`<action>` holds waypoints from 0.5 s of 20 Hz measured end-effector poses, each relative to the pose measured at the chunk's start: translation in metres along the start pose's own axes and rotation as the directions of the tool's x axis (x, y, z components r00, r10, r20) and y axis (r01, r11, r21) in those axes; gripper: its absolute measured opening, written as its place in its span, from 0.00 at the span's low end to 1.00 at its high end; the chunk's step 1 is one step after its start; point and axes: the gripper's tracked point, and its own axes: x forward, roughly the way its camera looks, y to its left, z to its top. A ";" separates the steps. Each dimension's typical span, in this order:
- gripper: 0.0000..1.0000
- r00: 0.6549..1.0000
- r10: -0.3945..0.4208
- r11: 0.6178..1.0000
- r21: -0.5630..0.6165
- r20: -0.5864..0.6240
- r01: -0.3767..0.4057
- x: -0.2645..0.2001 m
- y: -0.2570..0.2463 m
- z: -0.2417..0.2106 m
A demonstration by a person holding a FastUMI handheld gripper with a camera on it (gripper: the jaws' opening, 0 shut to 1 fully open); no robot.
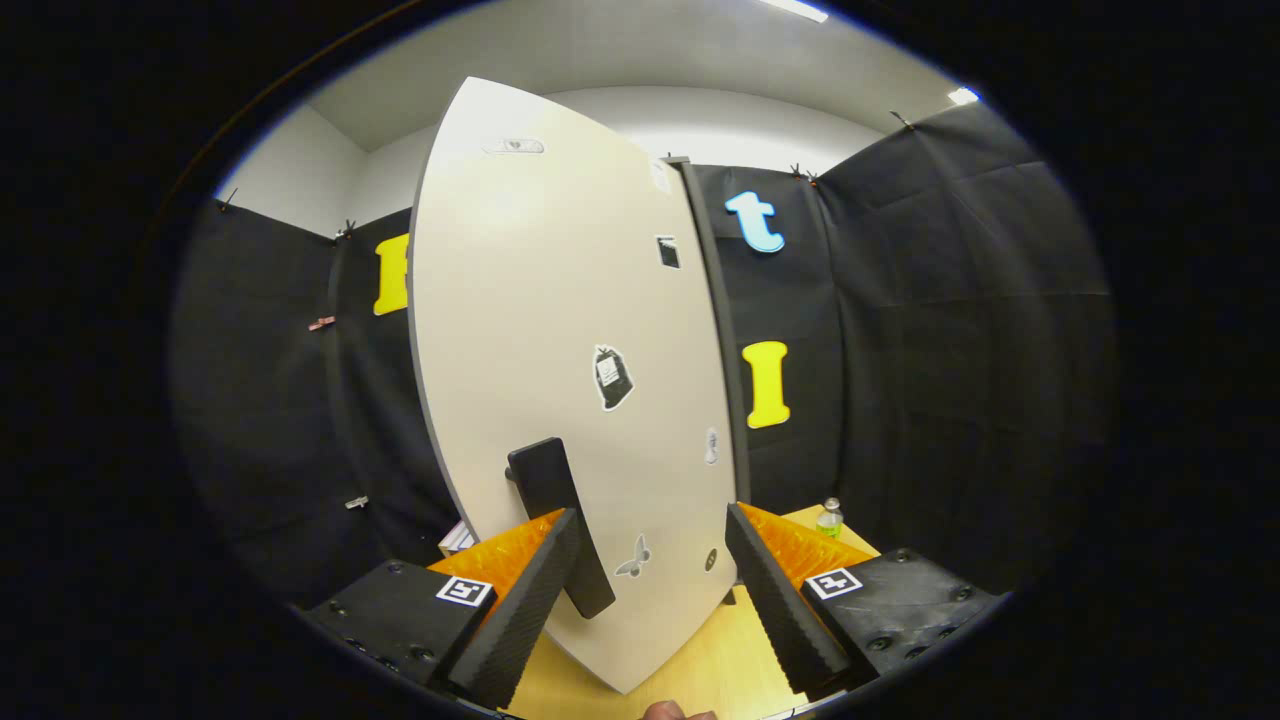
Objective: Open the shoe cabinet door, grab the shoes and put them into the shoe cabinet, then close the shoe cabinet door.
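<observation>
The shoe cabinet's cream door stands upright right in front of me, with several small stickers on it and a dark rim along its edge. Its dark bar handle slants down the lower part of the door. My gripper is open, its fingers spread wide just before the door. The handle lies inside the gap, close against the left finger; whether they touch I cannot tell. The right finger is well clear of the handle. The cabinet's inside is hidden behind the door.
The cabinet stands on a light wooden surface. A small clear bottle stands beyond the right finger, near the black cloth wall. A dark upright strip runs along the door's right edge. Something white peeks out past the left finger.
</observation>
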 end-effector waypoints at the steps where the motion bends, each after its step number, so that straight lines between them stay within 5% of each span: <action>1: 0.98 0.999 0.040 0.999 0.008 -0.015 -0.040 0.008 0.018 -0.006; 5: 0.98 0.990 0.130 0.991 0.019 -0.063 -0.129 0.026 0.071 -0.024; 10: 0.98 0.987 0.147 0.989 0.008 -0.067 -0.147 0.023 0.076 -0.024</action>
